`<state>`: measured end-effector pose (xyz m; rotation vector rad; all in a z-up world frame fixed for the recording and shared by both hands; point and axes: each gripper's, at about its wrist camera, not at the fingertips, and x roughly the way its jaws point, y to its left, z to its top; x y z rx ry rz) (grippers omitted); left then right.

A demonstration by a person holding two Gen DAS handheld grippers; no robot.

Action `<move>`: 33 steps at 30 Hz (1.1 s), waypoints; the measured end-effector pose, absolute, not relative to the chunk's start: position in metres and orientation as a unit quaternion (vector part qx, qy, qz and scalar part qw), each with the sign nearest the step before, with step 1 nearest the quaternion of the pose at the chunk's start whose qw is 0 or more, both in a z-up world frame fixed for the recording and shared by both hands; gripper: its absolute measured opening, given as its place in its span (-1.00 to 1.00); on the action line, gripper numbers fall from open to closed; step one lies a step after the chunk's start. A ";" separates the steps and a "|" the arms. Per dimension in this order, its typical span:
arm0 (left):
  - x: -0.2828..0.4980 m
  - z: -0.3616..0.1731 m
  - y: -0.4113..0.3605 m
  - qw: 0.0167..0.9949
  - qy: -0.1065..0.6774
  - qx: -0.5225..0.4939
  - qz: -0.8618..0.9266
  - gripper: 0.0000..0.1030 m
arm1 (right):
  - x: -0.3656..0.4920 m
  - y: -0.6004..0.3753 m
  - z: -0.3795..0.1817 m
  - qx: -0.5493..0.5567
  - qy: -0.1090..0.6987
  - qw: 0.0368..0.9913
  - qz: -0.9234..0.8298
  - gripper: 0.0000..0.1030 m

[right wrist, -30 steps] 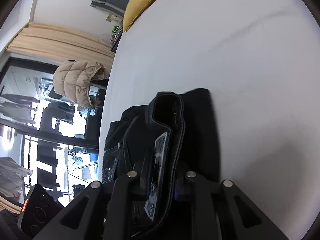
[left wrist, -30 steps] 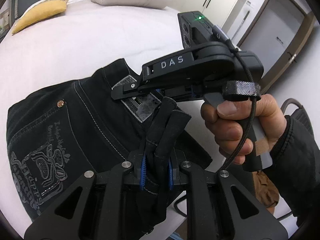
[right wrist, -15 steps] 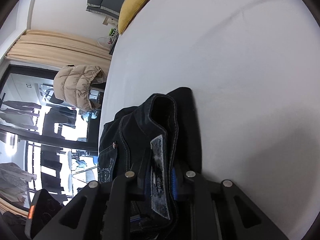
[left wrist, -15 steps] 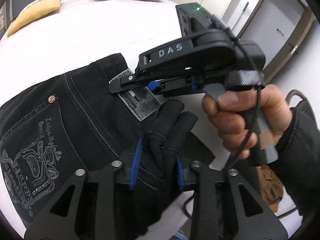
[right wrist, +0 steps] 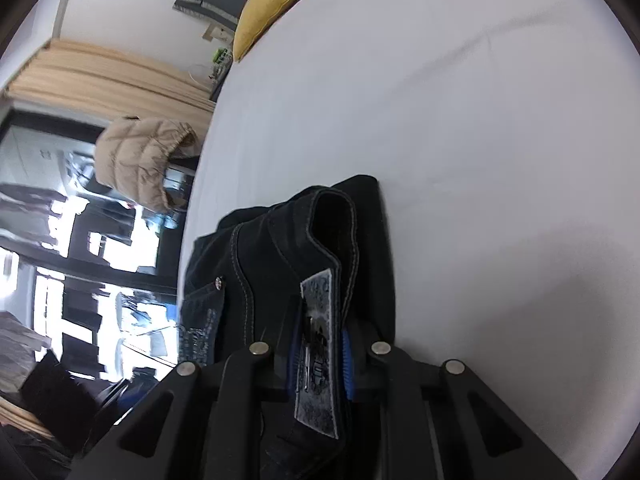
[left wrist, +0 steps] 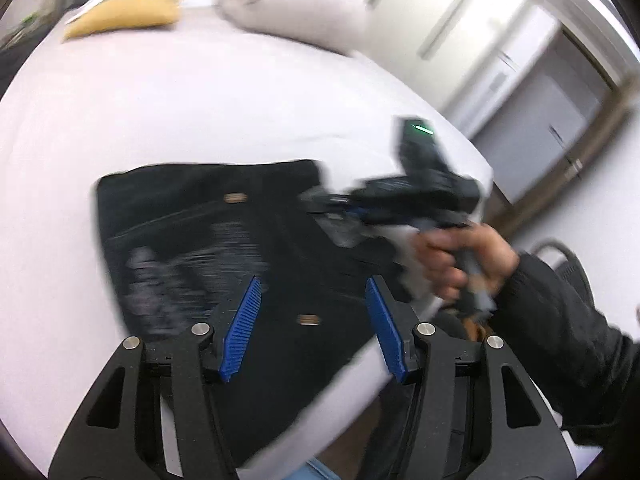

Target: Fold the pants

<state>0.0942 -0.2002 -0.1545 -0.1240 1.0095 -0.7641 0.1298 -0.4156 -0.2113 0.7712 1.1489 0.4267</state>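
Observation:
Black jeans (left wrist: 224,248) with white stitching lie folded on the white bed near its corner. My left gripper (left wrist: 312,300) is open and empty, its blue pads (left wrist: 242,320) spread above the jeans. My right gripper (right wrist: 320,344) is shut on the jeans' waistband (right wrist: 332,248) at the grey label patch (right wrist: 318,344). The right gripper also shows in the left wrist view (left wrist: 404,204), at the jeans' right edge, blurred by motion.
A yellow pillow (left wrist: 124,12) and a beige puffer jacket (left wrist: 288,12) lie at the far side of the bed (left wrist: 160,100). The bed's near corner (left wrist: 360,372) is just under my left gripper. A window and curtains (right wrist: 100,80) show at the left of the right wrist view.
My left gripper has opened, let go of the bunched jeans fabric, and pulled back and up. The jeans now lie flat. My right gripper still holds the waistband.

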 end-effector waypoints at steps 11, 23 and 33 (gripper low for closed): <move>0.163 -0.176 -0.153 0.799 0.476 -0.124 -0.346 -0.04 | 0.085 -0.418 -0.142 0.311 0.501 0.799 0.122 -0.40; 0.220 -0.247 -0.167 0.742 0.545 -0.184 -0.345 -0.75 | 0.101 -0.391 -0.215 0.389 0.539 0.729 0.166 -1.00; 0.162 -0.243 -0.134 0.749 0.523 -0.184 -0.362 -0.75 | 0.093 -0.395 -0.218 0.387 0.530 0.735 0.173 -1.00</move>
